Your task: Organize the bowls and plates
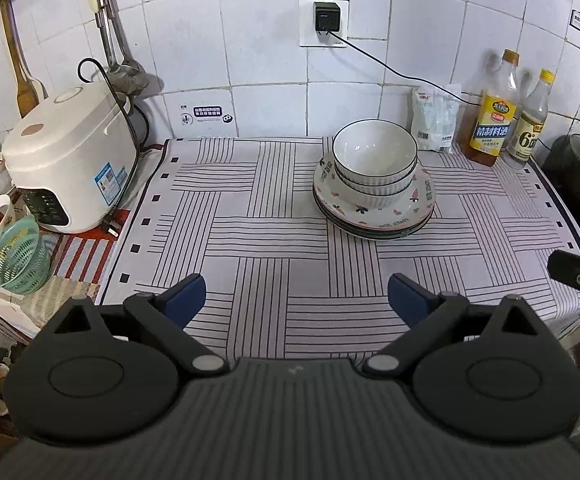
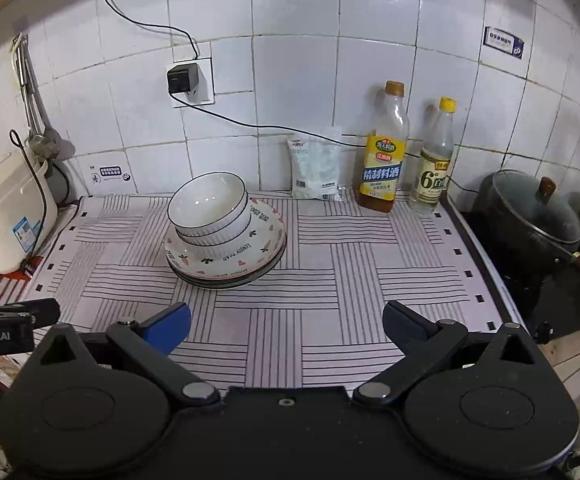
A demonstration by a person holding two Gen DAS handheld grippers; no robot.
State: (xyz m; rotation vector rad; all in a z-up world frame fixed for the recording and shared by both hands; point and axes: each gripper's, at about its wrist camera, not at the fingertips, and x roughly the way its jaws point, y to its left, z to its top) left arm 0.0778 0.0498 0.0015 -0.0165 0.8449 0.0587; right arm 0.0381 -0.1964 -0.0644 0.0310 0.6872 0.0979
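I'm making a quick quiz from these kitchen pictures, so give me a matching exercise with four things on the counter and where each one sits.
Things:
1. rice cooker
2. stacked bowls
3. black pot
4. white bag

Places:
A. on the plates
B. far left of the counter
C. against the wall, left of the bottles
D. far right, on the stove

Pairs: 1-B, 2-A, 3-D, 4-C

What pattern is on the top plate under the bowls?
White top plate with pink hearts, small dark flowers and lettering; clearest in the right wrist view.
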